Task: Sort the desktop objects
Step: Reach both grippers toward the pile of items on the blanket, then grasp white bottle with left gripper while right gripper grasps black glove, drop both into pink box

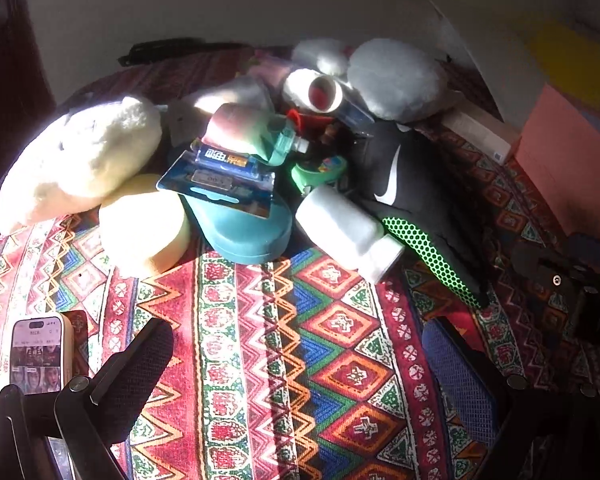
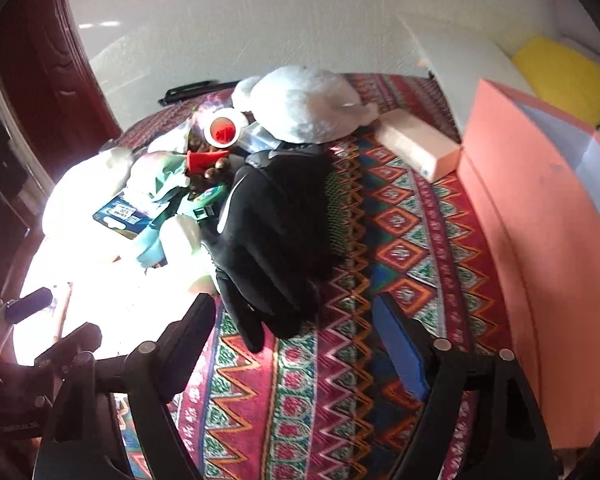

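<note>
One black glove [image 2: 276, 232], green-dotted palm

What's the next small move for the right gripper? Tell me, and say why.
Probably ease the right gripper forward over the black glove. Its jaws stand open and empty, the glove's fingertips lie just ahead between them, and the glove sits at the pile's near edge with nothing on top.

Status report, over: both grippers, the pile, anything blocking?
Left gripper open, empty. Right gripper open, facing black glove. Pile unsorted; phone beside left finger.
</note>
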Action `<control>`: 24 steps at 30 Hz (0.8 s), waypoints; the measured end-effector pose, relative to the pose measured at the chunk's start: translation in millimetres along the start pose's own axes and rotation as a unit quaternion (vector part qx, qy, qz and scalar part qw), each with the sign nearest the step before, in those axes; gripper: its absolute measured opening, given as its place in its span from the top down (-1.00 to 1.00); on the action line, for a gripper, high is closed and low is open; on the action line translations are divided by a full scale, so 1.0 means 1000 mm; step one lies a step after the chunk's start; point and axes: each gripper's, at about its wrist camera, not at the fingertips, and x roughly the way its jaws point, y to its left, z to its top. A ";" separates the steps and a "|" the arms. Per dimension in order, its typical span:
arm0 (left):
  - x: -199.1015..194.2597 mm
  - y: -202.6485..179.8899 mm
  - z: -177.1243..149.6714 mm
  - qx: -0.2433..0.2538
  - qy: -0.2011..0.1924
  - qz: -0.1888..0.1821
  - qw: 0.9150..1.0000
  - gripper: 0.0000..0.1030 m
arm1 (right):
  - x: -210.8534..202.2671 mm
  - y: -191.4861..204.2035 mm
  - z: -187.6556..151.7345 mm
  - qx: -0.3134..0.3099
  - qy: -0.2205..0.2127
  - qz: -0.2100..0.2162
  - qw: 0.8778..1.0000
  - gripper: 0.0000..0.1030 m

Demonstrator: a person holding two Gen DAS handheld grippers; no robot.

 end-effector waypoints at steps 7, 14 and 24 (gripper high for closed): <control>0.036 -0.005 0.005 -0.048 0.044 -0.056 0.996 -0.98 | 0.065 0.021 0.036 -0.041 0.049 0.018 0.998 0.30; 0.063 -0.021 0.022 -0.075 0.066 -0.078 0.992 -0.96 | 0.026 0.009 0.035 -0.034 0.009 0.044 0.998 0.69; 0.108 -0.038 0.042 -0.099 0.084 -0.047 0.990 -0.34 | -0.086 -0.023 0.044 -0.044 -0.174 -0.031 0.983 0.70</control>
